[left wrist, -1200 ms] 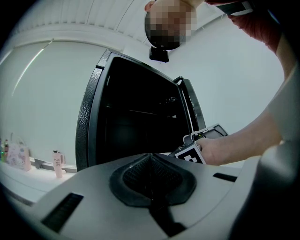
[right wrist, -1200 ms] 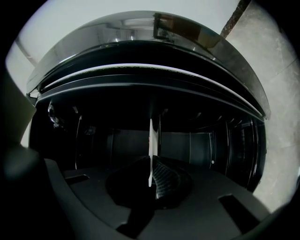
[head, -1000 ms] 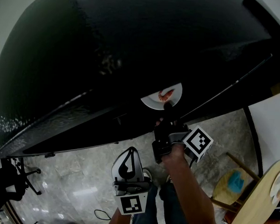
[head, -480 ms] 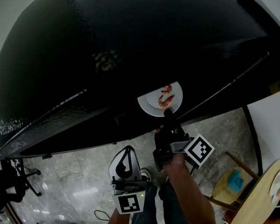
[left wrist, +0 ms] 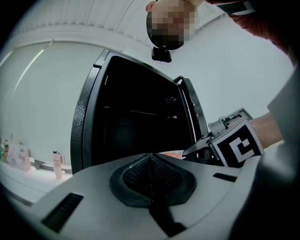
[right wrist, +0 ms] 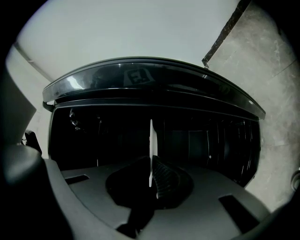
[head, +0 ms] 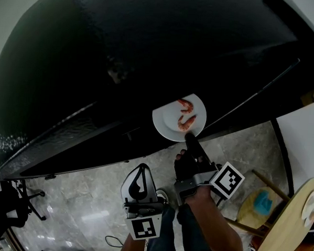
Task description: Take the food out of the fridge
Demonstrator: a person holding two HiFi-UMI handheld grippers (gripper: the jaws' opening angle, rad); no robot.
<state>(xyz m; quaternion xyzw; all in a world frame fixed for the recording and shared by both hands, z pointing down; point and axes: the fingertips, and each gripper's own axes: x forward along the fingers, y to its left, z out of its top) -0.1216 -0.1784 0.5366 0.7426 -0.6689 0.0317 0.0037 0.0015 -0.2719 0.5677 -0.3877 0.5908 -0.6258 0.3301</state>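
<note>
A white plate point(head: 172, 127) with two pink shrimp point(head: 186, 123) on it hangs just outside the dark open fridge point(head: 150, 54). My right gripper point(head: 190, 140) is shut on the plate's near rim. In the right gripper view the plate point(right wrist: 151, 150) shows edge-on as a thin white line between the jaws, with the dark fridge interior point(right wrist: 197, 140) behind. My left gripper point(head: 140, 192) is held low near the person's legs, shut and empty; its pads point(left wrist: 150, 176) meet in the left gripper view.
The open fridge door point(left wrist: 192, 112) stands at the right in the left gripper view. A round wooden table point(head: 291, 224) and a stool with a blue cloth point(head: 262, 204) stand on the marble floor point(head: 84, 208) at the right. Bottles point(left wrist: 57, 164) line a ledge.
My right gripper has drawn the plate back out of the fridge toward me; more of the plate and both shrimp now show. The left gripper has barely moved.
</note>
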